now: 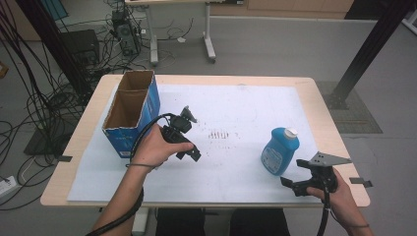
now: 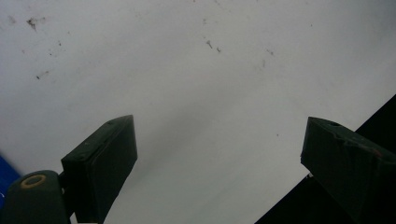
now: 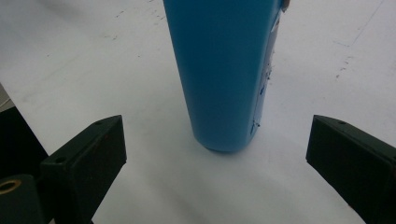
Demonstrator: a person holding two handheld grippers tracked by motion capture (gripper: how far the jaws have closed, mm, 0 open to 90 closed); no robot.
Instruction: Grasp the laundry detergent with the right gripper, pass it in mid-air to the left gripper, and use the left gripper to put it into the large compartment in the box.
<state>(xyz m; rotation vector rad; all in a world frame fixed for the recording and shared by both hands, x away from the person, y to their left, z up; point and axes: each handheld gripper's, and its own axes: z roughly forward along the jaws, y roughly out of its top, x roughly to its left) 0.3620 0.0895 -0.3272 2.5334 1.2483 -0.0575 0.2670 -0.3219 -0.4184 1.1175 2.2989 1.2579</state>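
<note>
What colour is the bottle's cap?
White, on the blue bottle; the cap shows best in the high view.

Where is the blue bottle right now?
In the high view the blue bottle stands on the white mat at the table's right side, just ahead of the open right gripper, far from the cardboard box at the left.

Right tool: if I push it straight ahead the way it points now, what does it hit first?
The blue bottle. It stands on the white sheet dead ahead of the right tool, centred between the open jaws, with nothing in between. How much gap remains is hard to judge.
</note>
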